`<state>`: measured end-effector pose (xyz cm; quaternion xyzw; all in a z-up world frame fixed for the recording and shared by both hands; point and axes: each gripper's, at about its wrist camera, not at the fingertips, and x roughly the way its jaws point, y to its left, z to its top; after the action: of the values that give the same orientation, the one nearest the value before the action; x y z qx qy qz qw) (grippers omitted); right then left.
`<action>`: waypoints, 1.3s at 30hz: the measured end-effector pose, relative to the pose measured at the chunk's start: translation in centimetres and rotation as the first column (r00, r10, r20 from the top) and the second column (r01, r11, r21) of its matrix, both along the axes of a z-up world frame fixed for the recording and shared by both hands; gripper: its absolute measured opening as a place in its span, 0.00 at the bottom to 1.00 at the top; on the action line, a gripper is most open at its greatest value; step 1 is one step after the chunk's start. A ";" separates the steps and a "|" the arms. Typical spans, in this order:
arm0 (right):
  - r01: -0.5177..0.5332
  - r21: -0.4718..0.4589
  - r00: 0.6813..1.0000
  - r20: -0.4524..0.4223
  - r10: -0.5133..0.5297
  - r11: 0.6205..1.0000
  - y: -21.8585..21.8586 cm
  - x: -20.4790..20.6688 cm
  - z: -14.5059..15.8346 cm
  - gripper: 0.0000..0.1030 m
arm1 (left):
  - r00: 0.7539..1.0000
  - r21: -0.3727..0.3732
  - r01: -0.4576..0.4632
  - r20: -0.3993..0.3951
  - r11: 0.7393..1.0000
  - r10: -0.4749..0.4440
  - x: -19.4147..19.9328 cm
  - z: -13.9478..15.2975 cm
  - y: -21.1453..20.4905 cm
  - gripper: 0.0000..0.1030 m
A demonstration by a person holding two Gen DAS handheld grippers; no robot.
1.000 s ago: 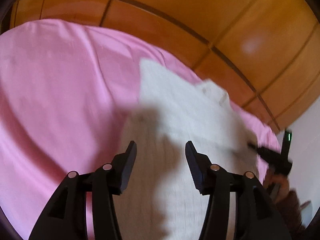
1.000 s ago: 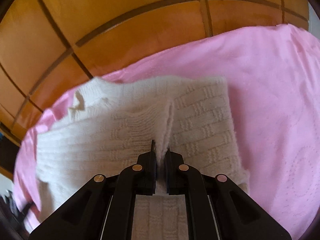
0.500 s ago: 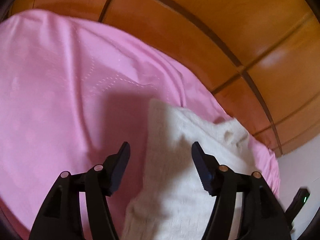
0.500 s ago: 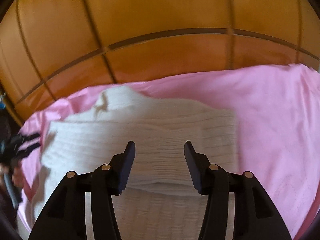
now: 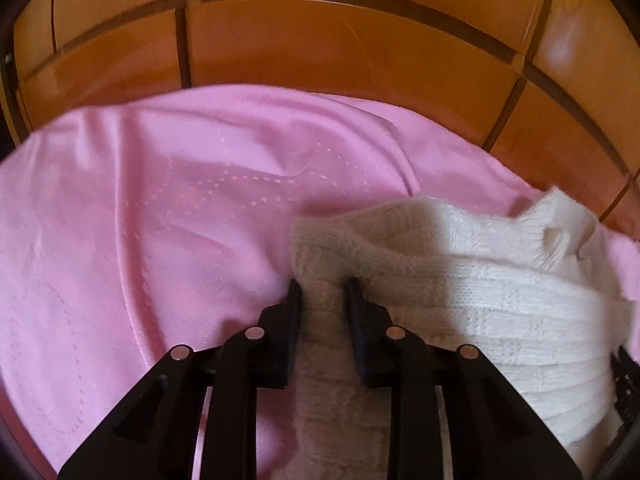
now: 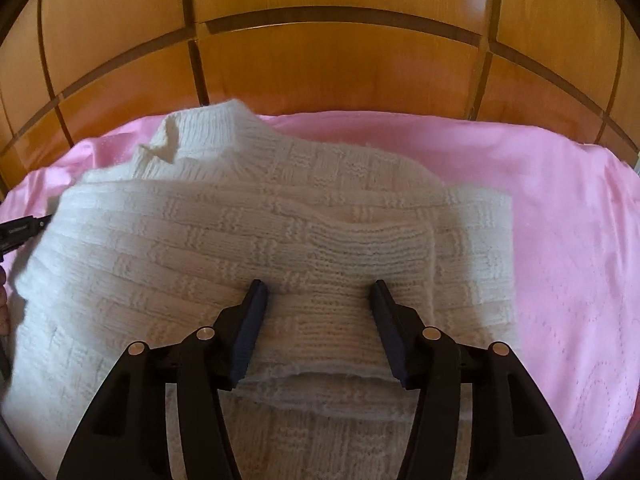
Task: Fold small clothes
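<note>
A small cream knitted sweater [image 6: 248, 240] lies on a pink bedsheet [image 6: 560, 240], with one sleeve folded across its front. In the left wrist view the sweater [image 5: 480, 292] fills the lower right. My left gripper [image 5: 322, 294] is shut on the sweater's left edge, with thick knit pinched between its fingers. My right gripper [image 6: 318, 296] is open and empty, just above the folded sleeve's cuff. The left gripper's tip [image 6: 24, 228] shows at the left edge of the right wrist view.
An orange wooden panelled headboard [image 6: 320, 72] stands right behind the bed. It also shows in the left wrist view [image 5: 340, 52]. The pink bedsheet [image 5: 140, 240] stretches to the left of the sweater, with wrinkles and stitched patterns.
My right gripper let go of the sleeve and opened. My left gripper swung left to the sweater's edge and shut on it.
</note>
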<state>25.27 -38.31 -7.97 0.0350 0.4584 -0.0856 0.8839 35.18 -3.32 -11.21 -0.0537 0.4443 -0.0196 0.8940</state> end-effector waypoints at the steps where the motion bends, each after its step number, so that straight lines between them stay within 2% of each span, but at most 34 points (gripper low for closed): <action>1: 0.000 0.006 1.000 0.001 0.000 1.000 -0.1 0.1 0.0 0.53 | 1.000 0.015 -0.013 0.001 1.000 0.013 -0.1 0.2 0.0 0.32; 2: 0.001 0.010 1.000 0.003 -0.001 1.000 -0.2 0.1 0.0 0.53 | 0.999 0.043 -0.039 0.005 0.998 0.039 -0.6 0.7 0.1 0.41; 3: 0.001 0.011 1.000 0.006 -0.001 1.000 -0.3 0.1 0.0 0.53 | 0.998 0.054 -0.055 0.010 0.997 0.054 -0.9 1.2 0.1 0.43; 8: 0.002 0.013 1.000 0.012 -0.002 1.000 -0.1 -0.1 0.3 0.56 | 0.994 0.007 -0.067 0.083 0.998 0.066 -6.6 5.1 1.3 0.58; 11: 0.002 -0.010 1.000 0.011 -0.002 1.000 0.6 -0.8 1.3 0.69 | 0.990 0.019 -0.028 0.138 0.999 0.025 -10.7 7.1 1.3 0.65; 12: 0.013 -0.006 1.000 0.015 -0.013 1.000 0.8 -1.4 1.7 0.78 | 0.988 0.027 -0.016 0.155 1.000 0.012 -12.2 7.7 1.3 0.66; 16: 0.032 0.022 0.999 0.016 -0.032 0.999 1.1 -4.0 2.9 0.78 | 0.982 0.041 0.009 0.187 0.999 -0.016 -15.6 8.8 1.2 0.70; 23: 0.040 0.050 0.997 -0.068 -0.036 0.998 1.4 -9.2 2.2 0.79 | 0.986 0.022 0.034 0.161 0.999 -0.037 -19.5 8.3 1.0 0.70; 29: 0.012 0.041 0.996 -0.089 -0.008 0.999 2.4 -12.9 2.0 0.85 | 0.991 0.009 0.040 0.128 0.999 -0.041 -22.3 7.3 1.4 0.71; 39: -0.014 0.044 0.993 -0.121 0.019 0.999 1.7 -16.5 2.9 0.86 | 0.997 0.005 0.022 0.073 1.000 -0.023 -25.1 5.2 3.2 0.73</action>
<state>8.80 -36.58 -5.10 0.0449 0.5131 -0.0704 0.8543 10.12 -0.13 -6.02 -0.0460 0.4118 -0.0306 0.9096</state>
